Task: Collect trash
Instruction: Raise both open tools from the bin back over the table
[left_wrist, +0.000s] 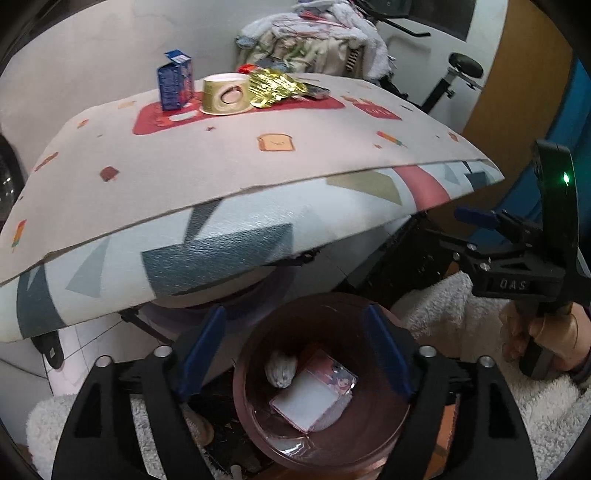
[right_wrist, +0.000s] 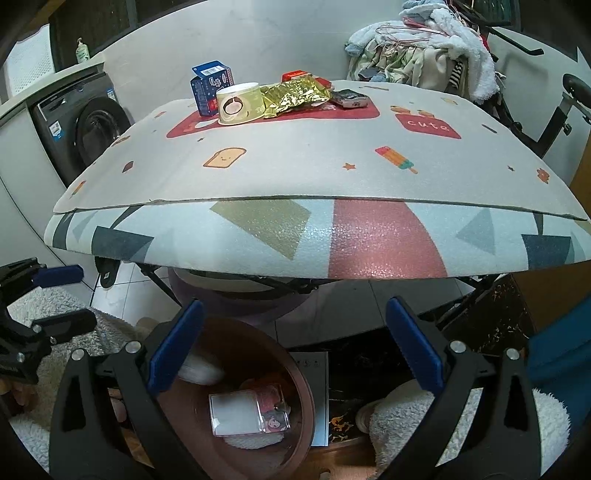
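A brown bin stands on the floor under the table's front edge. In it lie a crumpled white wad and a clear plastic box with a white card. My left gripper hangs open right over the bin with nothing between its blue pads. My right gripper is open and empty too, just right of the bin. At the table's far side stand a blue carton, a paper cup and a gold foil wrapper, with a small red box behind them.
The padded table overhangs the bin. A washing machine stands at the left, a heap of clothes and an exercise bike at the back right. Fluffy white fabric lies beside the bin. A hand holds the right gripper.
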